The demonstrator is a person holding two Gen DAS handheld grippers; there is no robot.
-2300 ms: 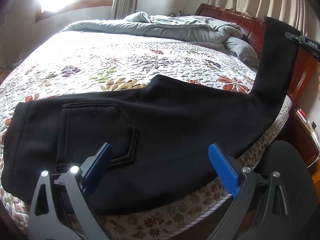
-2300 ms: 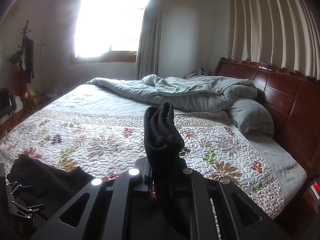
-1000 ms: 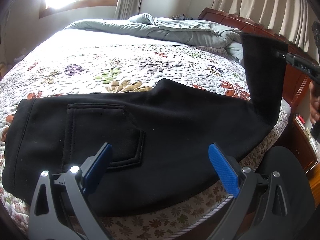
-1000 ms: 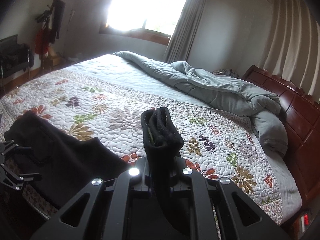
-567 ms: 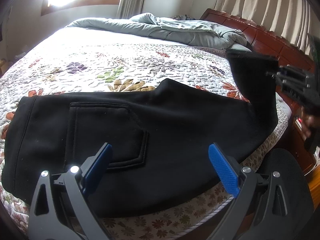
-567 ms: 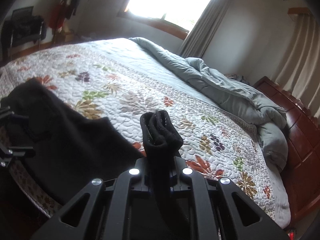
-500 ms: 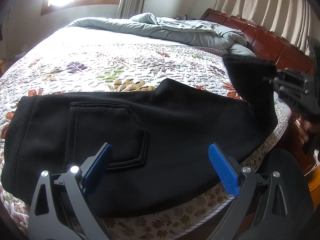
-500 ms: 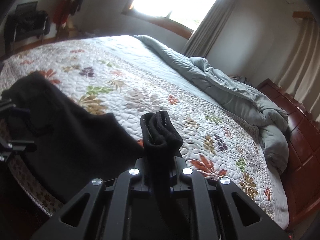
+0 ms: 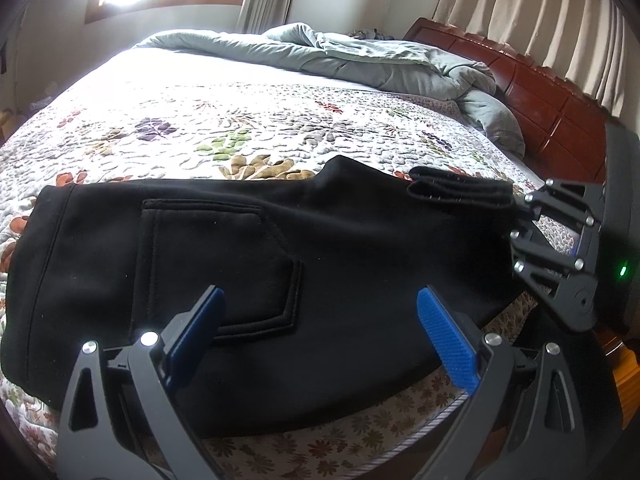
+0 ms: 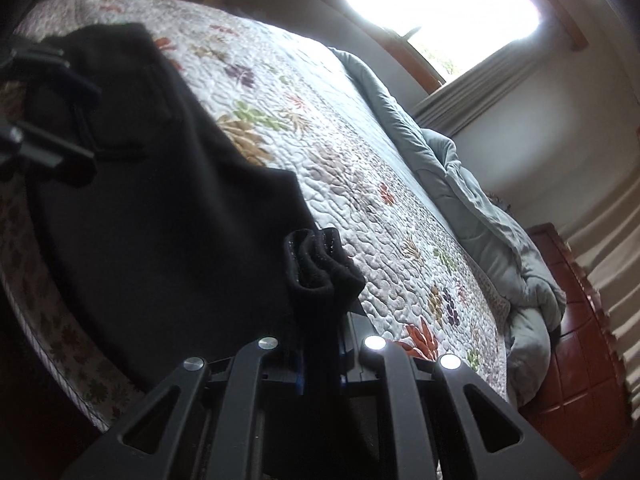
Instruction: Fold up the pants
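Observation:
Black pants (image 9: 280, 272) lie flat along the near edge of the bed, waistband at the left, a back pocket (image 9: 216, 264) facing up. My left gripper (image 9: 320, 320) is open with blue pads, hovering over the pants near the pocket, holding nothing. My right gripper (image 9: 516, 216) is shut on the pant leg cuffs (image 9: 460, 192) and holds them low over the right part of the pants. In the right wrist view the cuffs (image 10: 316, 264) stick up between the shut fingers of the right gripper (image 10: 320, 356), above the spread pants (image 10: 160, 208).
A floral quilt (image 9: 240, 128) covers the bed. A crumpled grey duvet (image 9: 360, 64) lies at the far side by the dark wooden headboard (image 9: 552, 104). A window (image 10: 440, 0) and curtains are behind. The bed's front edge (image 9: 360, 440) is just under my left gripper.
My right gripper has swung the leg cuffs down and leftward from high above the headboard to low over the pants. My left gripper has stayed open and nearly still.

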